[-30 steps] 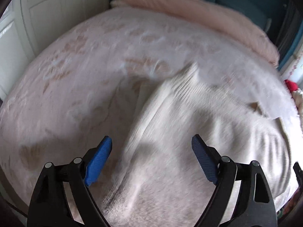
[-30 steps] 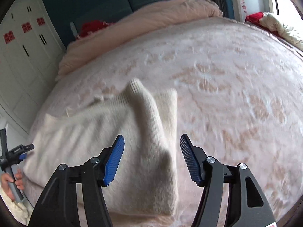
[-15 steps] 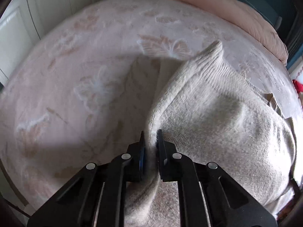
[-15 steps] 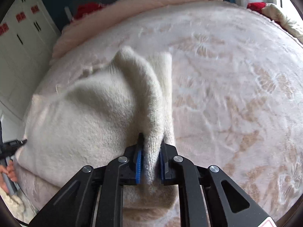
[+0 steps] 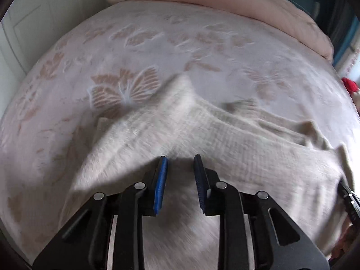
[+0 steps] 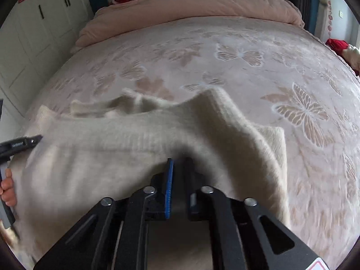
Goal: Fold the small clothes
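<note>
A cream knitted sweater (image 5: 225,139) lies on the bed, its lower part lifted and folded over toward the far side. My left gripper (image 5: 180,159) is shut on the sweater's near edge, with cloth between the blue pads. My right gripper (image 6: 178,162) is shut on the other end of the same edge of the sweater (image 6: 112,148). A ribbed sleeve end sticks up in both views. The left gripper also shows at the left edge of the right wrist view (image 6: 27,141).
The bed (image 6: 270,78) has a pink butterfly-pattern blanket. A rolled pink duvet (image 6: 191,4) lies at its far end. White wardrobe doors (image 6: 33,33) stand on the left. Red items (image 6: 337,43) lie off the bed's right side.
Both grippers shut on the sweater's near edge, then lifted it and carried it toward the far side, so the fold now drapes over the garment.
</note>
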Action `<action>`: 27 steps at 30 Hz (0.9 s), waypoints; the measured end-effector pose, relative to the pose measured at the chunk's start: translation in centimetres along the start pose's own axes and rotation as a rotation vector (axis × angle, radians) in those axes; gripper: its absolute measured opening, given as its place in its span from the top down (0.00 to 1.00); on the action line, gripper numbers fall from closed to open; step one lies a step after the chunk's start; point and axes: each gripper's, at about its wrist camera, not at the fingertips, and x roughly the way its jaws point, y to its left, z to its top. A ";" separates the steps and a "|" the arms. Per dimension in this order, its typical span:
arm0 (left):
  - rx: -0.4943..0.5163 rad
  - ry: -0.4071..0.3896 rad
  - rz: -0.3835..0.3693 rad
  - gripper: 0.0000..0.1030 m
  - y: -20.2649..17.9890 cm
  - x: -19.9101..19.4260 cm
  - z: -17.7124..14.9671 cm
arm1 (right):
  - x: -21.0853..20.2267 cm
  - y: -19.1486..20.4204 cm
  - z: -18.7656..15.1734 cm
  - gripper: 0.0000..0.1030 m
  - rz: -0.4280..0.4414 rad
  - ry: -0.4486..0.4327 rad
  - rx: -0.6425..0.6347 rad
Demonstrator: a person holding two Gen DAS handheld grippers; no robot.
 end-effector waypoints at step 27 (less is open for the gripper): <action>-0.050 -0.082 0.041 0.64 3.1 3.2 4.1 | 1.7 -3.7 5.7 0.92 -0.058 -0.107 0.184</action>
